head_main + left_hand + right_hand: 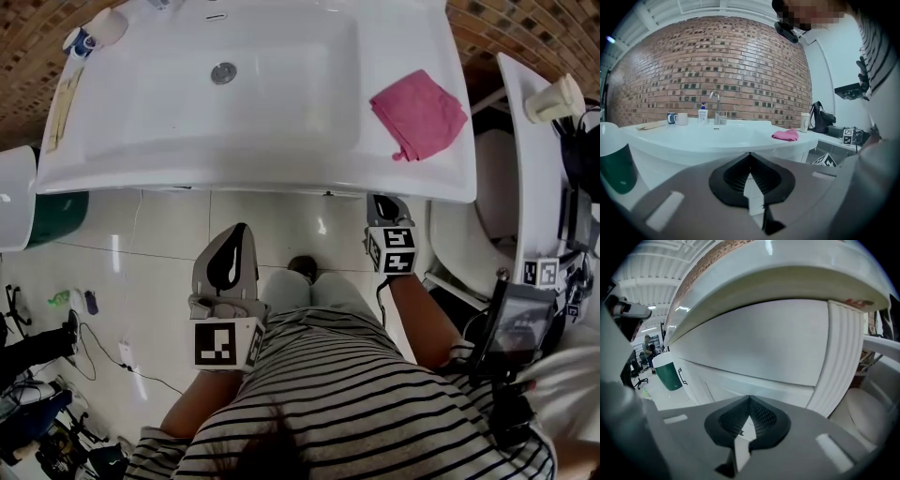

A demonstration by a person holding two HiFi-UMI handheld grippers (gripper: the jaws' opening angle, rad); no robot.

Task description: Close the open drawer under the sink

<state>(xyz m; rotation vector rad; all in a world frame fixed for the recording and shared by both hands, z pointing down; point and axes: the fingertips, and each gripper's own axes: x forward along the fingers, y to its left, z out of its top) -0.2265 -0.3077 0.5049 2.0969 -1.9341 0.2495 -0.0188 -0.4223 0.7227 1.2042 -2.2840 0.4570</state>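
Observation:
Seen from the head view, the white sink (281,159) hides most of the cabinet beneath it. In the right gripper view, a flat white drawer front (759,345) lies just under the basin rim, close ahead, with ribbed trim (841,357) at its right. I cannot tell how far the drawer stands out. My right gripper (381,200) (749,399) is shut and empty, its tip at the sink's front edge. The left gripper (234,232) (750,155) is also shut and empty. It is held lower and back, above the floor tiles, pointing at the basin.
A pink cloth (418,112) (785,135) lies on the sink's right side. Faucet (716,107), soap bottle (702,114) and mug (681,118) stand at the back. A white-and-green bin (28,211) (669,370) is at left, a white fixture (469,239) at right, cables (103,347) on the floor.

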